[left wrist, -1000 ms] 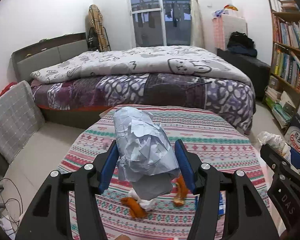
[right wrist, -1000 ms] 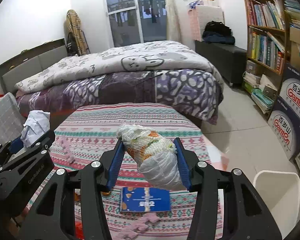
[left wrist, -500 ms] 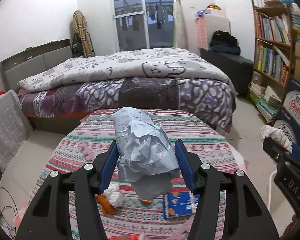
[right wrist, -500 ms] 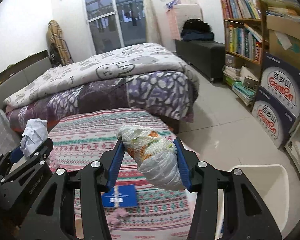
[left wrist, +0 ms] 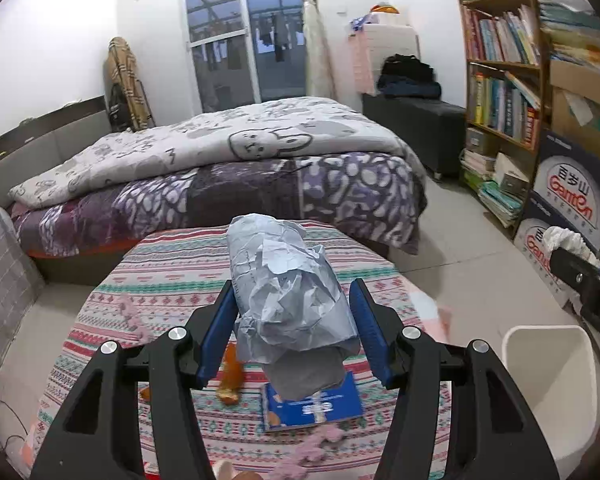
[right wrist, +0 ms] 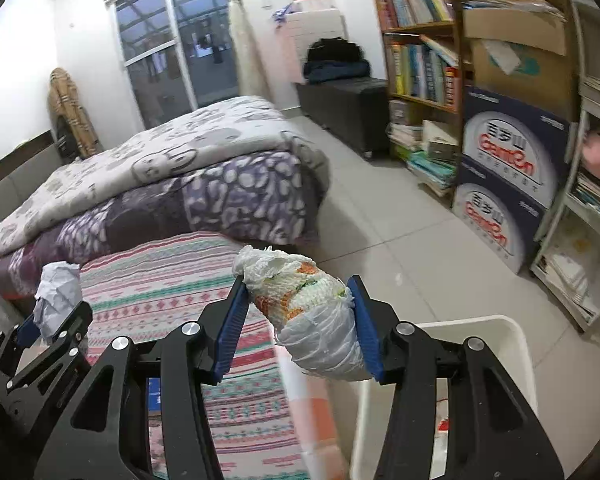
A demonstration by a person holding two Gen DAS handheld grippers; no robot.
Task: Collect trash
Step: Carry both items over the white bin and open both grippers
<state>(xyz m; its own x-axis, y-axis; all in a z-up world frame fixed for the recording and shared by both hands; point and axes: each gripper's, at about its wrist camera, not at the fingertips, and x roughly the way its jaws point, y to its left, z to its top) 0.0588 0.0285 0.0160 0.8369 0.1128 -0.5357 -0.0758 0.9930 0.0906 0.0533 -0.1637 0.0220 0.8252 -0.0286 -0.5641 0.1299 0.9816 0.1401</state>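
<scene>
My left gripper (left wrist: 293, 316) is shut on a crumpled grey-white paper ball (left wrist: 287, 292) and holds it above the striped round table (left wrist: 171, 268). My right gripper (right wrist: 297, 312) is shut on a wadded white tissue with orange and green stains (right wrist: 304, 304), held over the near rim of the white trash bin (right wrist: 496, 328). The bin also shows in the left wrist view (left wrist: 548, 380), right of the table. The left gripper with its paper shows in the right wrist view (right wrist: 55, 296); the right gripper shows in the left wrist view (left wrist: 572, 264).
On the table lie a blue booklet (left wrist: 312, 404), orange peel scraps (left wrist: 231, 376) and pink bits (left wrist: 312, 444). A bed (left wrist: 219, 168) stands behind the table. Bookshelves (right wrist: 420, 40) and printed cartons (right wrist: 500, 176) line the right wall beyond the tiled floor (right wrist: 400, 240).
Both grippers have swung to the right with their loads. The right gripper has left the table and now hangs over the white bin. The bin has come into the left view.
</scene>
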